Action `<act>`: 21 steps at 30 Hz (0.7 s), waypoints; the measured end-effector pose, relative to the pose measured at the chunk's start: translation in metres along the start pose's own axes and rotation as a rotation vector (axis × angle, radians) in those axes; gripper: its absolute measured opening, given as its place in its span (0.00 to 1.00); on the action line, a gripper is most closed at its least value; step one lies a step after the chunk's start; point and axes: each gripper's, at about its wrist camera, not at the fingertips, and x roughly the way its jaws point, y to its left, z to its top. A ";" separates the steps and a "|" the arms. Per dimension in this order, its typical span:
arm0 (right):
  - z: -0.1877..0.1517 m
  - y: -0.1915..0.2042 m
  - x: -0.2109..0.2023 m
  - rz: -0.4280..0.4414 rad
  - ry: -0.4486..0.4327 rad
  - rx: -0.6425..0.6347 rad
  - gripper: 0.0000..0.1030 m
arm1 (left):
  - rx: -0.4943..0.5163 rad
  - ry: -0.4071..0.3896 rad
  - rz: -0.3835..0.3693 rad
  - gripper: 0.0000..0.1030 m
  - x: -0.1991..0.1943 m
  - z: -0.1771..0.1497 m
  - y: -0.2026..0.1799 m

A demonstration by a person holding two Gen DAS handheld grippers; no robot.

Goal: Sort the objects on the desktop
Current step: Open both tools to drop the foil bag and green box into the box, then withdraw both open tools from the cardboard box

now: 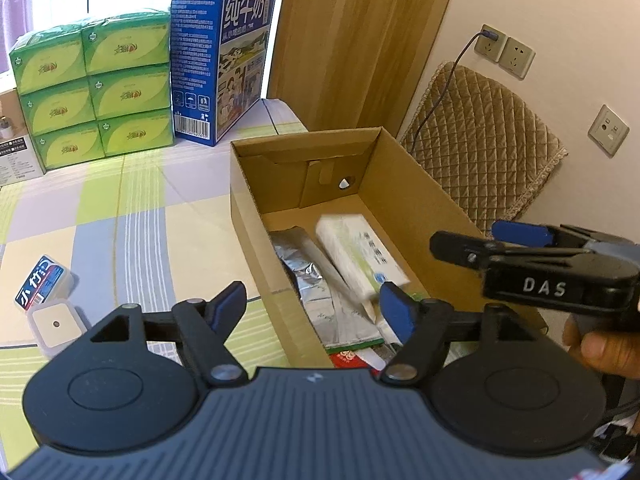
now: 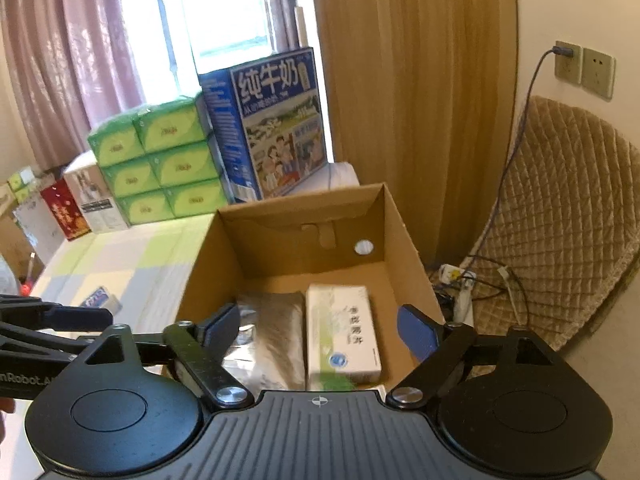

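An open cardboard box (image 1: 404, 200) (image 2: 400, 232) stands on the checked tablecloth. Inside lie a white tissue pack (image 1: 360, 256) (image 2: 342, 332), tilted and blurred in the left wrist view, a silver foil pouch (image 1: 308, 276) (image 2: 272, 332) and a red packet (image 1: 348, 358). My left gripper (image 1: 312, 304) is open over the box's near left corner, nothing between its fingers. My right gripper (image 2: 320, 328) is open above the box's near end; it is also in the left wrist view as the right gripper (image 1: 480, 238), held by a hand (image 1: 596, 348). A blue-and-white small box (image 1: 44, 280) (image 2: 98, 296) and a white square item (image 1: 56, 324) lie on the cloth to the left.
Stacked green tissue packs (image 1: 96, 88) (image 2: 160, 168) and a blue milk carton (image 1: 224, 60) (image 2: 276, 120) stand at the table's far end. A quilted chair back (image 1: 480, 140) (image 2: 560, 220), wall sockets (image 1: 504, 50) with a cable, and a curtain (image 2: 400, 80) are to the right of the box.
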 end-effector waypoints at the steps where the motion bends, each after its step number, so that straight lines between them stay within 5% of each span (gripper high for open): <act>1: 0.000 0.001 -0.001 -0.011 0.001 -0.008 0.80 | -0.001 0.001 0.003 0.70 -0.001 -0.001 0.001; 11: -0.014 -0.003 -0.022 -0.023 0.027 0.010 0.81 | -0.010 -0.017 0.035 0.91 -0.022 -0.017 0.002; 21: -0.025 0.004 -0.060 -0.053 0.034 -0.004 0.91 | -0.010 -0.043 0.030 0.98 -0.054 -0.033 -0.007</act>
